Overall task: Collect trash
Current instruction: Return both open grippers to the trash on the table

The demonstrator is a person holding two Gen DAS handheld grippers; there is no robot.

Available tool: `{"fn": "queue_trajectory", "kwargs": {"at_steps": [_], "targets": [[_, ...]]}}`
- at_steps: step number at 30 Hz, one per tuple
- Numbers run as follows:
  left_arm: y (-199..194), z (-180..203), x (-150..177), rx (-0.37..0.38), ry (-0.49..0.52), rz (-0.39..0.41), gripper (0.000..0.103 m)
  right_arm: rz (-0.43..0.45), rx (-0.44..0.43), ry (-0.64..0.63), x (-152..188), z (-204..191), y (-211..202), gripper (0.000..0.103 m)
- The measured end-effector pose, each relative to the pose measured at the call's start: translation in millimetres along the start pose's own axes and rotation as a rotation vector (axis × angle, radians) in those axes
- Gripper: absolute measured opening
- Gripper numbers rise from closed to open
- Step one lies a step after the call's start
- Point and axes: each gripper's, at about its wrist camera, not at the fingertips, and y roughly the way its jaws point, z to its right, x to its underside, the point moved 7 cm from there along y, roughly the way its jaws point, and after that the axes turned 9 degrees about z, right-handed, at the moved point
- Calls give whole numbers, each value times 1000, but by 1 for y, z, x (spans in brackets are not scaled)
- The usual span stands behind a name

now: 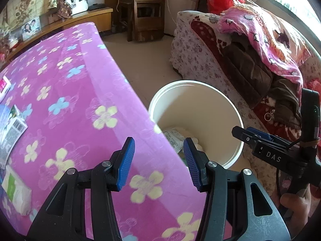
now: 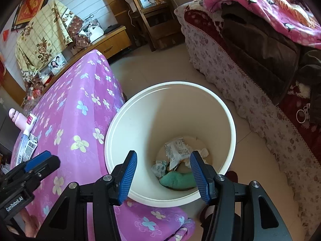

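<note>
A white bucket stands on the floor beside the table with the pink flowered cloth. In the bucket lie a crumpled white wrapper, tissue scraps and a green item. My right gripper is open and empty, held above the bucket's near rim. My left gripper is open and empty over the table's right edge; the bucket shows just beyond it. Flat paper packets and a white-green pack lie on the table at the far left.
A sofa with a floral cover and piled blankets stands right of the bucket. A wooden chair and low cabinet are at the back. A pink bottle and small white-pink box sit on the table's far end.
</note>
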Motion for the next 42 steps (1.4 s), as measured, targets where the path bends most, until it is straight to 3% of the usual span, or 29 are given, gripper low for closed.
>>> {"fn": "queue_trajectory", "kwargs": {"at_steps": [8,16,22,29,33,37,42], "targets": [[-32,-28,9,-27,-35,23,49,10,-18,-49,5,-21,-5,58],[-77,-77,30,-57,-90,37,50,-22,-136,-132,23,-84,-15,65],[-117,-131,44,-103,-159,58,55,-58,-232,-210,40,-146,-18,66],[-152,-216,67,-225,-270,67,56,-97,-327,-287,60,-213,-17,68],[-160,-264,81,-276,-387,74,56,-115,-353,-338,72,-240,-17,68],[-157,-300,85,-281,-513,105,61,-130,-375,-384,82,-263,-18,68],[-142,-316,74,-282,-559,109,61,-137,-403,-433,90,-286,-19,71]]}}
